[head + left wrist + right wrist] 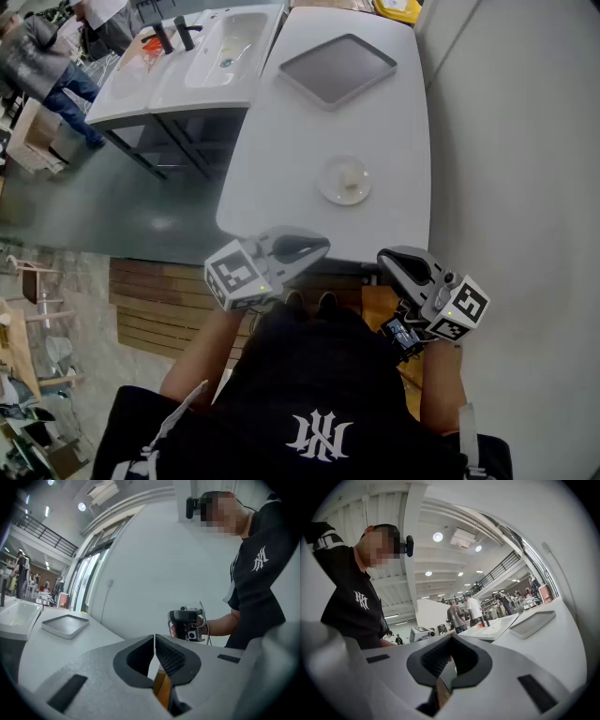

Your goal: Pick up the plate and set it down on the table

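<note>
A small white plate lies on the white table, near its front edge. Both grippers hang below that edge, close to the person's body and apart from the plate. My left gripper is shut with nothing in it and points right. My right gripper is also shut and empty, pointing left. In the left gripper view the jaws meet tip to tip, and the right gripper shows beyond them. The right gripper view has its tips closed. The plate is hidden in both gripper views.
A grey tray sits at the table's far end and shows as a grey tray and a grey tray in the gripper views. A white sink unit stands to the left. People stand at the far left. A white wall runs along the right.
</note>
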